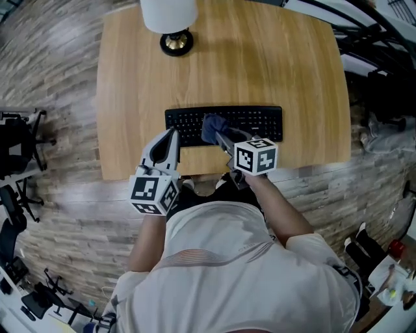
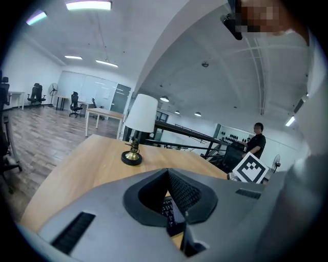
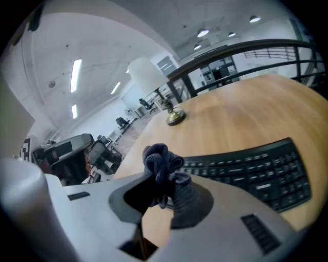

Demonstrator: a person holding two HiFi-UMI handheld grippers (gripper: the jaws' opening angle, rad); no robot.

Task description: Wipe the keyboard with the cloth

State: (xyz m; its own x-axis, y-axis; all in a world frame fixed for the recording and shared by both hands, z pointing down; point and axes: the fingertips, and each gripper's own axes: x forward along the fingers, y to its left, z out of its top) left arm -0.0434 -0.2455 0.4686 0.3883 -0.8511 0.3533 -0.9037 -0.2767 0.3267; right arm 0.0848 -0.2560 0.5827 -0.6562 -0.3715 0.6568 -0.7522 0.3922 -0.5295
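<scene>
A black keyboard (image 1: 260, 122) lies near the front edge of the wooden table (image 1: 260, 58). My right gripper (image 1: 218, 134) is shut on a bunched dark blue cloth (image 1: 212, 126), which rests over the keyboard's middle-left keys. In the right gripper view the cloth (image 3: 160, 162) bulges up between the jaws, with the keyboard (image 3: 256, 171) stretching to the right. My left gripper (image 1: 173, 134) hovers at the keyboard's left end, jaws together and holding nothing. A few keys show through the gap below the tips of the left gripper (image 2: 168, 175).
A white-shaded lamp (image 1: 170, 19) on a dark and brass base stands at the table's far side, left of centre. Office chairs and stands (image 1: 16, 149) line the wooden floor at left; dark equipment (image 1: 380, 97) sits at right. A person (image 2: 256, 139) stands in the distance.
</scene>
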